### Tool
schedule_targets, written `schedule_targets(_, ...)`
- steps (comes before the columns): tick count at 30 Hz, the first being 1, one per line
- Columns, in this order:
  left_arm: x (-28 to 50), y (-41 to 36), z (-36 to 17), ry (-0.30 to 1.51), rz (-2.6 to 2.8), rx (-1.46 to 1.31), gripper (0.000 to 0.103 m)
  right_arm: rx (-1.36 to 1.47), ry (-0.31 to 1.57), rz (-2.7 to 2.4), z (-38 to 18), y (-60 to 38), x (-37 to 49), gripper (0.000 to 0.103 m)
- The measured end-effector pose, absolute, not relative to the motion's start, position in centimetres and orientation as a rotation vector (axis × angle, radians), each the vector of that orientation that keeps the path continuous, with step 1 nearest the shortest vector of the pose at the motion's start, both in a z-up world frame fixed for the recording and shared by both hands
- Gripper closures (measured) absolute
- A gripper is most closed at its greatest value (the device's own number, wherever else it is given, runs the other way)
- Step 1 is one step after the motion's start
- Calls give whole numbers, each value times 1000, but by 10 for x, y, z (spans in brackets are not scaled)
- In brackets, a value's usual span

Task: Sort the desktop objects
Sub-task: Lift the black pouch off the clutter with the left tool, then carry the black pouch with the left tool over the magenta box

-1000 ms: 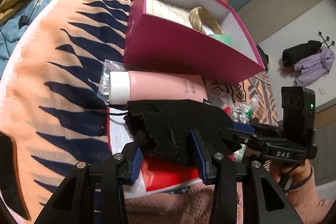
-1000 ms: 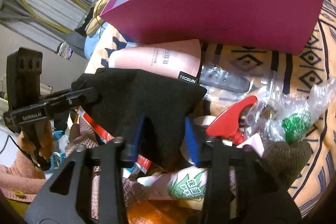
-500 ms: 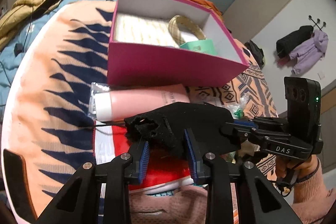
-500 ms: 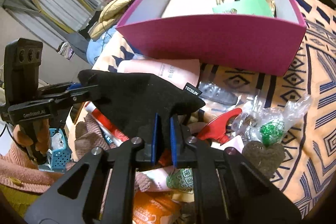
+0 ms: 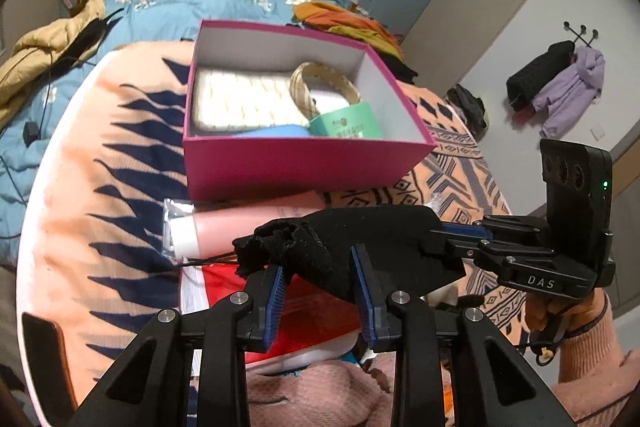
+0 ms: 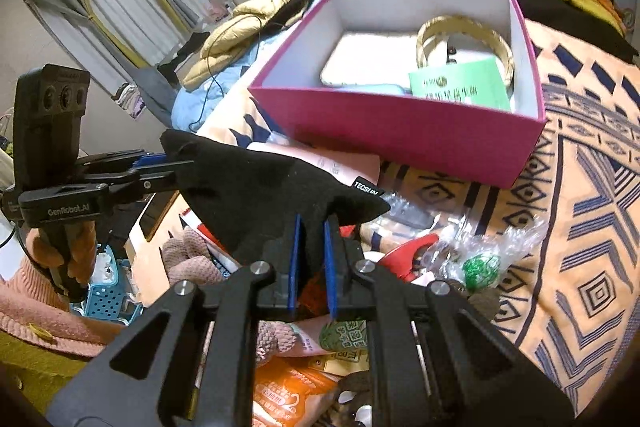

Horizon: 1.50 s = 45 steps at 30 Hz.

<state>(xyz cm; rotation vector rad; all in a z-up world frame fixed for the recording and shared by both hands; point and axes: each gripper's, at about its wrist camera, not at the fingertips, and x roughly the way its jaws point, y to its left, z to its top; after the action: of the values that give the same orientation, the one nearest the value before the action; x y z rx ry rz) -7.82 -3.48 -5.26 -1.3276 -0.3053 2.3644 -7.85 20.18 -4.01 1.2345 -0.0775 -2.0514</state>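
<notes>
Left wrist view: my left gripper (image 5: 320, 287) has its blue pads either side of the bunched open end of the black pouch (image 5: 360, 247). The cloth fills the gap, so I read it as clamped on that end, though the pads look fairly wide apart. My right gripper (image 5: 452, 239) comes in from the right and pinches the pouch's far corner. Held at both ends, the limp pouch hangs stretched and clear of the clutter instead of sagging into it. Beyond it stands the pink box (image 5: 304, 167), open at the top, with a woven pad, a ring and a green card already inside. That is where sorted things seem to go. A pink tube (image 5: 248, 227) lies on the cloth just in front of the box, under the pouch.

Right wrist view: the right gripper (image 6: 311, 267) has its pads close together with a fold of the pouch (image 6: 272, 199) between them, so it is gripping it. The left gripper (image 6: 160, 163) holds the opposite corner at the left. The pouch is up in the air in front of the box (image 6: 400, 135), not in it. Below lie a red sprayer (image 6: 408, 247) and a clear bag (image 6: 480, 259), well outside the box.
</notes>
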Motion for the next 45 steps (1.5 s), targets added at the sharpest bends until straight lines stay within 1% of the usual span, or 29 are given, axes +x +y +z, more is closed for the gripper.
schedule_targets(16,-93,-38,5,-276,2418,-1153,73,1026,-72,-2097,24,206,-88,91)
schedule_targets(31,-128,-33,50,-178,2495,-1014,73,898,-46,-2147,68,203,-125,91)
schedule_targets(37,-152,-33,58,-172,2510,-991,73,890,-24,-2165,74,197,-149,91)
schedule_targets(45,-195,-35,52,-186,2535,-1019,73,959,-20,-2187,60,188,-192,91)
